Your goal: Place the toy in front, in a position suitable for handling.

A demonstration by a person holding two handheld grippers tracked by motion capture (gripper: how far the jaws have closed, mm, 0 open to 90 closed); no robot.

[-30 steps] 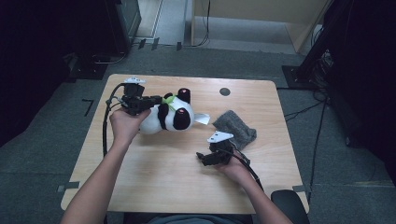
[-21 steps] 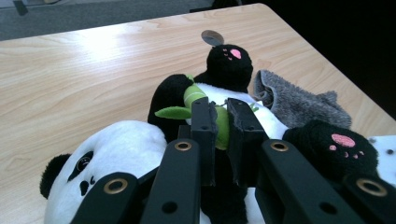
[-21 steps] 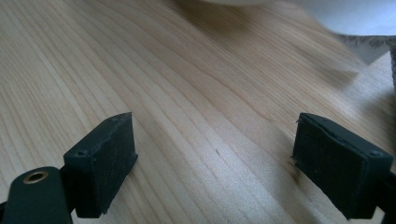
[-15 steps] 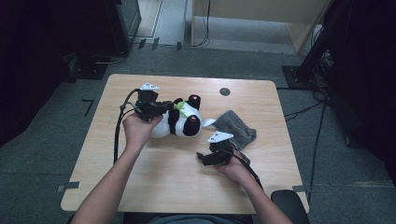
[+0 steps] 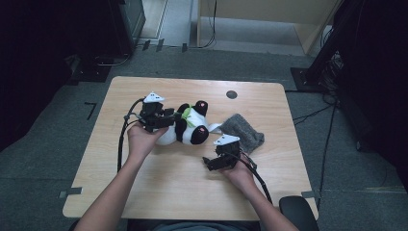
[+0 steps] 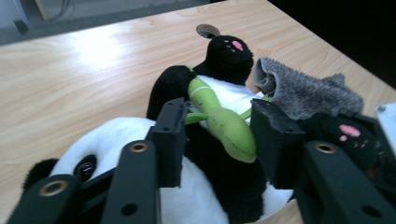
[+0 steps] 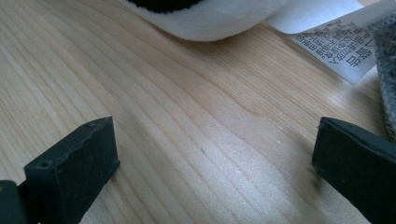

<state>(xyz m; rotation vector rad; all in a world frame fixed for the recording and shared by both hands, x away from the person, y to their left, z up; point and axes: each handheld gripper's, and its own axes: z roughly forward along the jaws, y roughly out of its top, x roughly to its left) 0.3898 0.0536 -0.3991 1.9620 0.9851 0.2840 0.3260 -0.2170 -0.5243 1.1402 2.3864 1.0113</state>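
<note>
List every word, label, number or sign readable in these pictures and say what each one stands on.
White care tag sewn to the plush panda: several lines of small printed characters, too small and blurred to read.
Grey cloth: no text.
Wooden table: no text.
Left gripper and right gripper: no legible marking.
</note>
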